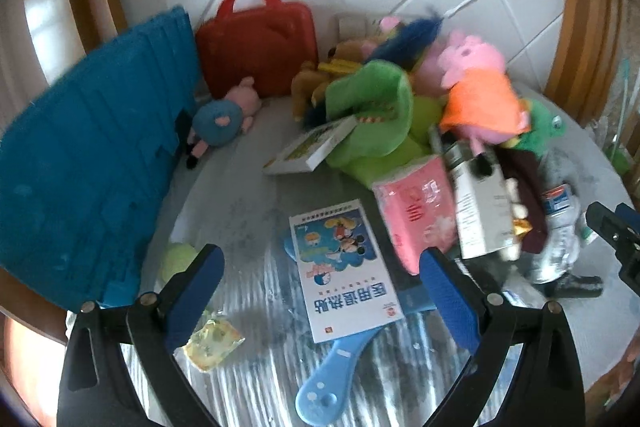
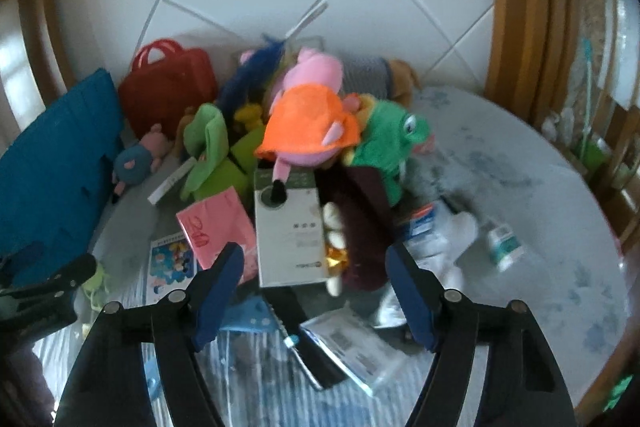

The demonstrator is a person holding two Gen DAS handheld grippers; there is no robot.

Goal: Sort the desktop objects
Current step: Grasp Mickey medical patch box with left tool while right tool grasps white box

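Round table w/ pale grey floral cloth (image 2: 520,187) carries the whole heap; its near edge is cut off in both views. Big teal ribbed foam mat (image 1: 88,167) leans at the left, its lower end hidden behind the left gripper (image 1: 320,291). Red plastic case w/ handle (image 1: 256,47) stands at the back, base partly hidden by toys. Plush pile mid-table: pink pig plush in orange dress (image 2: 308,123) on top, green frog plush (image 2: 384,143) just beside it; what lies under them is too blurred to name. White-grey carton (image 2: 288,235) has its top covered by the pig's leg. Pink tissue pack (image 1: 416,211) touches it. Cartoon-print white box (image 1: 344,267) covers a light blue plastic paddle (image 1: 324,383), only its handle showing. Both grippers, incl. right gripper (image 2: 316,291), hang w/ jaws spread wide, holding 0 items.
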